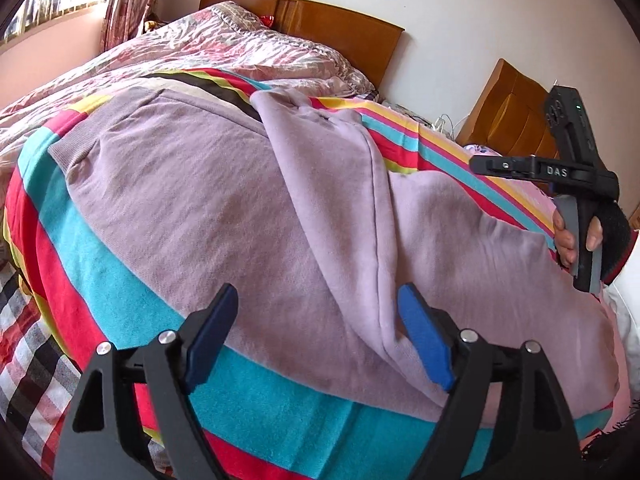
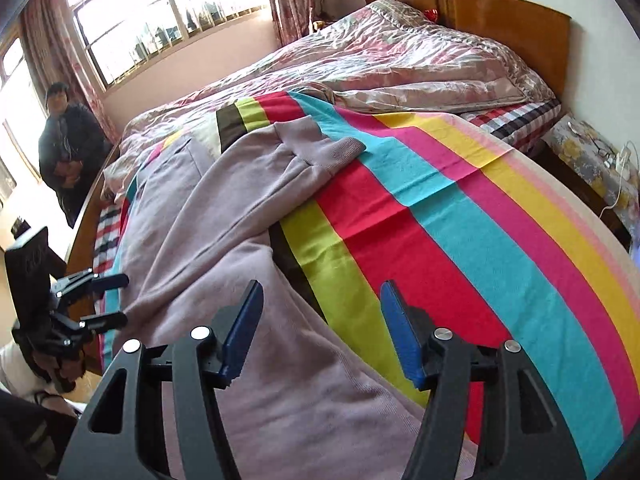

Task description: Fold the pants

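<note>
From the left wrist: hovering over the lilac pants [image 1: 224, 208], spread across a striped blanket [image 1: 100, 272] on the bed — flat and wide, presumably to give a smooth base for folding. Showing the left gripper [image 1: 316, 336] with fingers apart, nothing between them, poised just above the near edge of the fabric beside a raised ridge running along a seam [image 1: 376, 216]; likely lining up for a pinch there. Catching the right gripper [image 1: 576, 184] at the far right edge, held in a hand [image 1: 568, 240], seen side-on — finger spacing not readable from this angle. Losing the pants' right end behind that hand and the picture's rim.

From the right wrist: looking along one leg toward a ribbed cuff [image 2: 324, 152] lying on the blanket's turquoise stripe. Holding the right gripper's blue pads [image 2: 240, 332] well apart and empty, straddling the edge where lilac cloth meets stripes — seemingly ready to take that edge. Showing the left gripper at the left margin, two dark fingers parted, near the pants' far side. Standing by the window [image 2: 160, 20], a bystander [image 2: 68, 148], uninvolved. Leaving the waistband unclear — cut off under the gripper body, with the second leg partly buried under folds. Piling a floral quilt [image 2: 400, 60] toward the headboard [image 2: 500, 16], out of the working area.
</note>
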Demonstrator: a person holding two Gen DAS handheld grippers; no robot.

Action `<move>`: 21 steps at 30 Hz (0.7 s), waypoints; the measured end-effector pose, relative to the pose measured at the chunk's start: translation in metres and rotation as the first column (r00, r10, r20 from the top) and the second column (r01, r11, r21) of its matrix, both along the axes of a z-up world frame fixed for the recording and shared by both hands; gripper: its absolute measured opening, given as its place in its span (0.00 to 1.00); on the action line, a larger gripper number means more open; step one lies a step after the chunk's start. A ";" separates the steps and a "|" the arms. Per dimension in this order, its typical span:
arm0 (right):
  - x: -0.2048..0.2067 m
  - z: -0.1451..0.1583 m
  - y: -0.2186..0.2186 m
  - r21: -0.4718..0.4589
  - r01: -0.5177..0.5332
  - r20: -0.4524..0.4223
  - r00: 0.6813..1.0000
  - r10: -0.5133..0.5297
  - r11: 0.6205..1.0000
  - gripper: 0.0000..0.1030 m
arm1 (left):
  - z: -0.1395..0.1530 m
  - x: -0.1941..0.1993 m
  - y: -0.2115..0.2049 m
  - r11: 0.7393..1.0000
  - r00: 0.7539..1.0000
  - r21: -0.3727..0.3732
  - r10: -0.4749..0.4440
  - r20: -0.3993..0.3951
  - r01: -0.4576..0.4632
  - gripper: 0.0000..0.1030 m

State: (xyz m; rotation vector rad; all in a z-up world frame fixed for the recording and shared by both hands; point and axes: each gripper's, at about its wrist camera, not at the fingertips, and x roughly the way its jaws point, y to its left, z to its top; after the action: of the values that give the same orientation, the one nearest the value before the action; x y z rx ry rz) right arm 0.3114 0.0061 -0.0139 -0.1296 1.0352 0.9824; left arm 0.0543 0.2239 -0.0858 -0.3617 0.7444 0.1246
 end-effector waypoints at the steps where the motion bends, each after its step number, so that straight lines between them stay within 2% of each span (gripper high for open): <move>1: 0.011 -0.006 0.016 0.017 0.026 -0.068 0.997 -0.025 1.000 0.59 | 0.004 -0.004 0.005 1.000 1.000 0.001 0.011 0.018 -0.011 0.80; 3: 0.032 -0.023 0.048 0.024 0.077 -0.192 0.979 -0.071 0.997 0.58 | 0.010 -0.011 0.015 0.999 0.999 -0.001 0.037 0.041 -0.037 0.86; 5: 0.050 -0.043 0.074 0.011 0.141 -0.316 0.940 -0.130 0.990 0.58 | 0.015 -0.018 0.027 0.998 0.997 0.011 0.062 0.051 -0.063 0.86; 7: 0.060 -0.045 0.090 0.020 0.188 -0.331 0.928 -0.171 0.982 0.56 | 0.016 -0.027 0.040 0.996 0.994 0.013 0.092 0.056 -0.093 0.87; 8: 0.063 -0.044 0.095 0.012 0.206 -0.339 0.922 -0.189 0.979 0.47 | 0.016 -0.032 0.048 0.994 0.993 0.005 0.107 0.056 -0.108 0.87; 9: 0.064 -0.044 0.101 0.015 0.213 -0.353 0.915 -0.194 0.977 0.25 | 0.015 -0.037 0.056 0.992 0.991 -0.005 0.124 0.055 -0.124 0.87; 10: 0.061 -0.041 0.106 0.024 0.211 -0.338 0.922 -0.191 0.977 0.14 | 0.014 -0.043 0.063 0.990 0.989 -0.015 0.139 0.054 -0.139 0.87; 11: 0.055 -0.037 0.112 0.019 0.200 -0.294 0.938 -0.185 0.980 0.09 | 0.012 -0.047 0.070 0.988 0.987 -0.024 0.151 0.055 -0.150 0.87; 13: 0.035 -0.012 0.127 0.043 0.157 -0.181 0.972 -0.147 0.987 0.09 | 0.011 -0.053 0.084 0.984 0.982 -0.031 0.178 0.056 -0.177 0.87; 15: 0.007 0.021 0.151 0.085 0.083 -0.085 0.994 -0.075 0.993 0.08 | 0.010 -0.061 0.097 0.977 0.976 -0.048 0.210 0.062 -0.207 0.87; 18: -0.040 0.066 0.204 0.104 -0.048 0.034 0.998 0.045 0.993 0.08 | 0.009 -0.072 0.116 0.963 0.964 -0.091 0.259 0.062 -0.253 0.87; 21: -0.080 0.077 0.261 0.102 -0.202 0.021 0.979 0.201 0.974 0.13 | 0.008 -0.085 0.127 0.949 0.952 -0.117 0.301 0.057 -0.293 0.87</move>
State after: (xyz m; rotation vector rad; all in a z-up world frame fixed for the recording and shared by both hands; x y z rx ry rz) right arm 0.2314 0.2674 0.0634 -0.1563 0.9718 1.2169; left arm -0.0311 0.3507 -0.0776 -0.5785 0.6208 0.3552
